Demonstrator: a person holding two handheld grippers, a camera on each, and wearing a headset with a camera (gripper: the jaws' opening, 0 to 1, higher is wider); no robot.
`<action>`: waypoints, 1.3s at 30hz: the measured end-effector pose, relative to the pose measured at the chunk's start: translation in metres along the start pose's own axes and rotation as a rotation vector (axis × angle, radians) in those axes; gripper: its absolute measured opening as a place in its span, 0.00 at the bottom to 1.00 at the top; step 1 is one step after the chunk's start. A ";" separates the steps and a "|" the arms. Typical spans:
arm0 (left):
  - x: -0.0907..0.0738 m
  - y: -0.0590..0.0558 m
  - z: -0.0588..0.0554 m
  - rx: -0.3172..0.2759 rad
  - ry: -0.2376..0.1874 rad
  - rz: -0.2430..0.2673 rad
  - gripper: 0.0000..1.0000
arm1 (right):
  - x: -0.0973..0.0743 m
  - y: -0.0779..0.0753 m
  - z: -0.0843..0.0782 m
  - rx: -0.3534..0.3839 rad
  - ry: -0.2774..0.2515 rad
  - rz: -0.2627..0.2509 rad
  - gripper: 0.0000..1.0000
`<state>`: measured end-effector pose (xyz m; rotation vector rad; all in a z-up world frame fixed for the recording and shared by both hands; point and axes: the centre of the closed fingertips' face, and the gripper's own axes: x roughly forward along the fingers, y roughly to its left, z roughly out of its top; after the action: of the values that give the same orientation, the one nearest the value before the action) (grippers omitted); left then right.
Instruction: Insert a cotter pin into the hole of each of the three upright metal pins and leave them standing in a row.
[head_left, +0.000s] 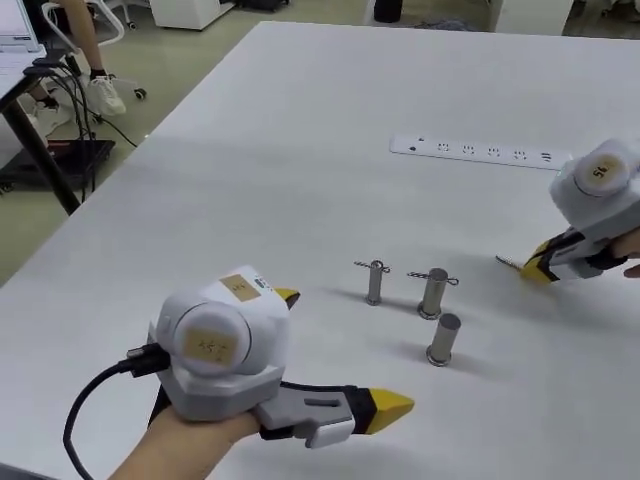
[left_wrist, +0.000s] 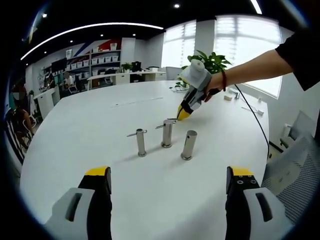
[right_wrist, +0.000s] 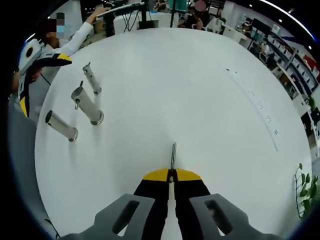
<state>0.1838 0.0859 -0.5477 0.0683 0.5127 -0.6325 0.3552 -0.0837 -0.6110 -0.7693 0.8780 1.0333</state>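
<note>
Three upright metal pins stand close together on the white table (head_left: 280, 170). The far-left pin (head_left: 375, 283) (left_wrist: 141, 142) (right_wrist: 92, 78) and the middle pin (head_left: 433, 292) (left_wrist: 167, 133) (right_wrist: 87, 106) each carry a cotter pin through the top. The nearest pin (head_left: 443, 339) (left_wrist: 188, 145) (right_wrist: 61, 126) has none. My left gripper (head_left: 340, 350) (left_wrist: 170, 172) is open and empty, just short of the pins. To their right, my right gripper (head_left: 535, 268) (right_wrist: 171, 175) (left_wrist: 184, 112) is shut on a cotter pin (head_left: 505, 262) (right_wrist: 173, 156) that points toward them.
A white power strip (head_left: 480, 152) (right_wrist: 255, 100) lies on the table beyond the pins. The table's left edge (head_left: 120, 160) drops to a floor with cables and an office chair (head_left: 80, 40).
</note>
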 end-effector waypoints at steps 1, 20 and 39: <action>0.000 0.000 0.000 -0.002 0.000 0.000 0.94 | 0.000 0.000 0.000 -0.008 0.003 -0.001 0.00; -0.001 0.002 -0.001 -0.020 0.016 0.002 0.85 | -0.020 0.004 0.014 -0.086 -0.038 -0.040 0.00; 0.007 0.000 0.030 -0.020 -0.024 -0.067 0.63 | -0.058 0.050 0.061 -0.224 -0.181 -0.020 0.00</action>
<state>0.2018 0.0762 -0.5248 0.0251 0.4997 -0.6925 0.3087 -0.0373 -0.5387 -0.8550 0.6046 1.1766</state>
